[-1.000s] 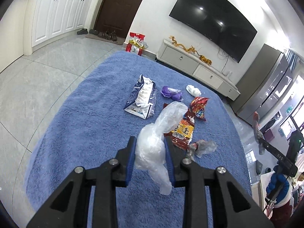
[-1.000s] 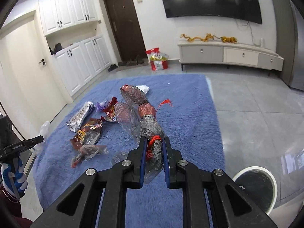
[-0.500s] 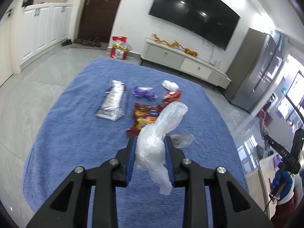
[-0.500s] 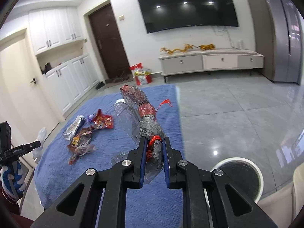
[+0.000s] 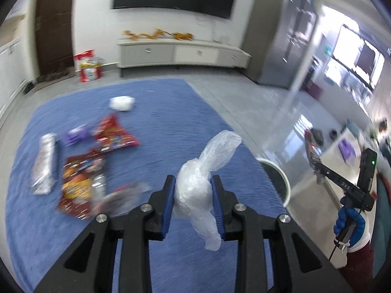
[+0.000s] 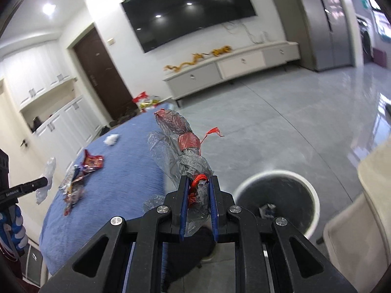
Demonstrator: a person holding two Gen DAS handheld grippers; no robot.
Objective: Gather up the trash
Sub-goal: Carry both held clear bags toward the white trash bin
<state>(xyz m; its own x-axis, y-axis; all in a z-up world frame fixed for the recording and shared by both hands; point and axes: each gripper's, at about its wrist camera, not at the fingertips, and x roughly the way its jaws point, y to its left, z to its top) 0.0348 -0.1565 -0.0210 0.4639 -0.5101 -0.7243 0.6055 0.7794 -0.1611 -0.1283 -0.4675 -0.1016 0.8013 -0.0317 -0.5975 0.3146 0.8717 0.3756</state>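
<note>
My left gripper (image 5: 193, 183) is shut on a crumpled clear plastic bag (image 5: 207, 163) and holds it above the blue rug (image 5: 158, 122). My right gripper (image 6: 198, 182) is shut on a clear wrapper with red tape and string (image 6: 182, 146), held in the air just left of the white-rimmed trash bin (image 6: 277, 202). The bin's rim also shows in the left wrist view (image 5: 284, 183), at the rug's right edge. On the rug lie a silver packet (image 5: 45, 163), red snack bags (image 5: 114, 134), a purple wrapper (image 5: 77, 134) and a white wad (image 5: 122, 103).
The rug (image 6: 117, 178) lies on a grey tiled floor (image 6: 281, 127). A low white TV cabinet (image 5: 180, 53) stands at the far wall. A beige seat (image 6: 361, 217) is right of the bin. A red gift bag (image 5: 89, 69) stands by the door.
Both grippers swung to the right with their trash still held. The trash bin came closer to the right gripper and entered the left wrist view.
</note>
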